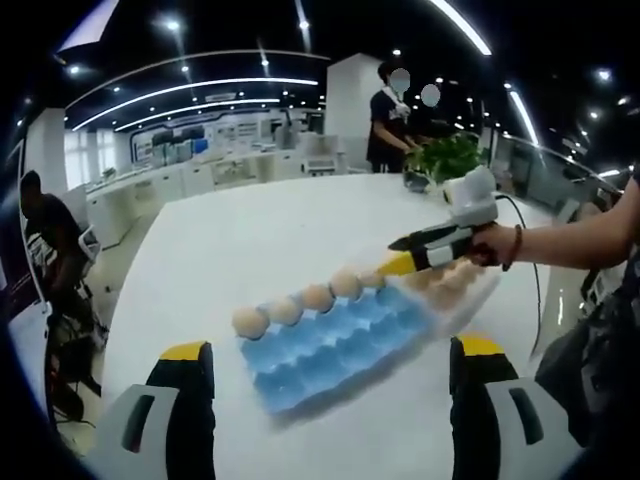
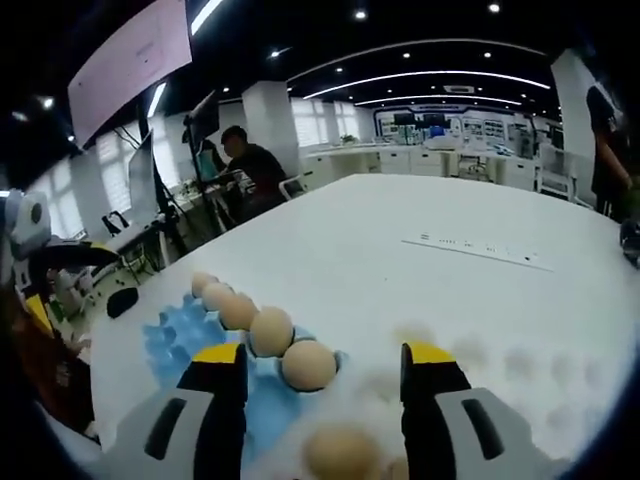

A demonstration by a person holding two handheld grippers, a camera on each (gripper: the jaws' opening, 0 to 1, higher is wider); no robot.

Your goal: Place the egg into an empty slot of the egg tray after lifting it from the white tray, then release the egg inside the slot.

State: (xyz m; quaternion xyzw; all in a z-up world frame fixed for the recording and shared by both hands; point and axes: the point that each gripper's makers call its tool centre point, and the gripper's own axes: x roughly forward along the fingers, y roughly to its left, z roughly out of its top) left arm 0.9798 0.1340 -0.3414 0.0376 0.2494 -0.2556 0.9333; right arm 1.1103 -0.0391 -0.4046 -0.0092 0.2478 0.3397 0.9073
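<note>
Eggs: tan, smooth, oval; a row of them (image 1: 300,308) sits along the far edge of the blue egg tray (image 1: 330,350) in the left gripper view, each standing with its long axis roughly upright in its slot.
Egg tray: pale blue moulded tray, long axis running from about 8 o'clock to 2 o'clock in the left gripper view; the slots on its near side are unfilled.
White tray: lies just beyond the blue one at about 2 o'clock (image 1: 470,290), touching or just beside its end, with more tan eggs in it, blurred.
Nearest egg: in the right gripper view one egg (image 2: 340,452) sits low between the jaws on the white tray (image 2: 520,380); it is blurred, so I cannot tell which way it points.
Row in right gripper view: eggs (image 2: 270,330) line the edge of the blue tray (image 2: 175,335), running toward 10 o'clock.
Right gripper: its yellow-tipped jaws (image 2: 325,370) stand well apart, gripping nothing; in the left gripper view it (image 1: 395,265) hangs over the join of the two trays, held by a hand (image 1: 490,245).
Left gripper: jaws spread wide (image 1: 330,365), nothing between them, the blue tray ahead.
Table: white, broad (image 1: 250,240).
</note>
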